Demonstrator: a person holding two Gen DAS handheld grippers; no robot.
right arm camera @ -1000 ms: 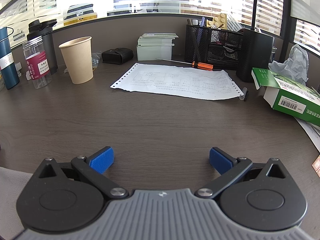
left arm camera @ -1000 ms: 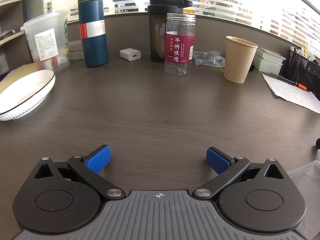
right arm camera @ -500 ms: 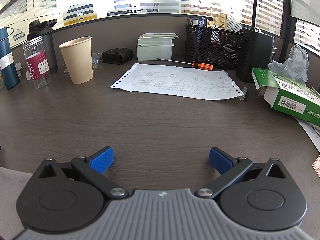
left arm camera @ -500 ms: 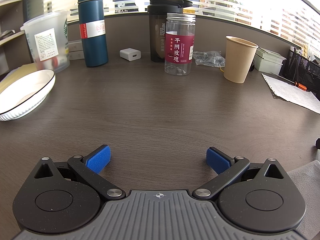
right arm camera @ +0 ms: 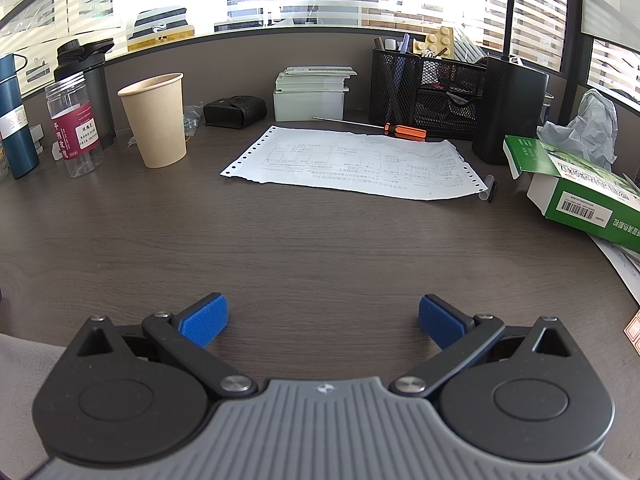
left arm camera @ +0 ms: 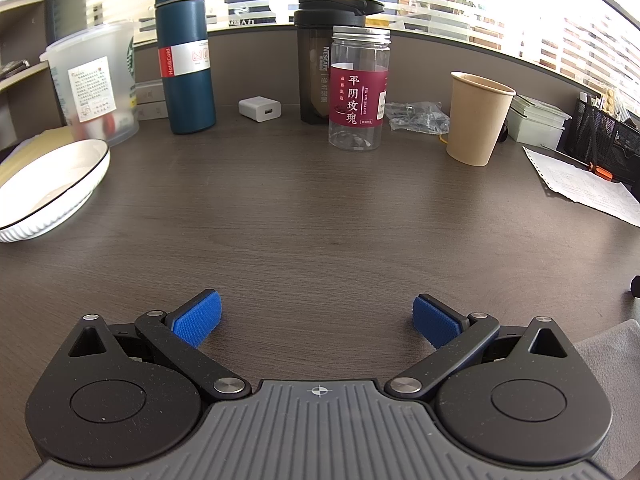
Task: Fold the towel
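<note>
Nothing has moved since the earlier frames: left gripper (left arm camera: 316, 314) and right gripper (right arm camera: 322, 316) rest wide open, holding nothing. Only slivers of the grey towel (left arm camera: 612, 344) show, between them at the desk's near edge. It looks soft and light; probably best pinched at its corners.

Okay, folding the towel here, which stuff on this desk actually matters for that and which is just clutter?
For the job:
- grey towel, only its edge shows, between the two grippers
- left gripper, jaws open, holding nothing
- right gripper, jaws open, holding nothing

Just lying about:
- paper cup
- blue flask
- clear jar
- white bowl
- printed sheet
- screwdriver
- green box
</note>
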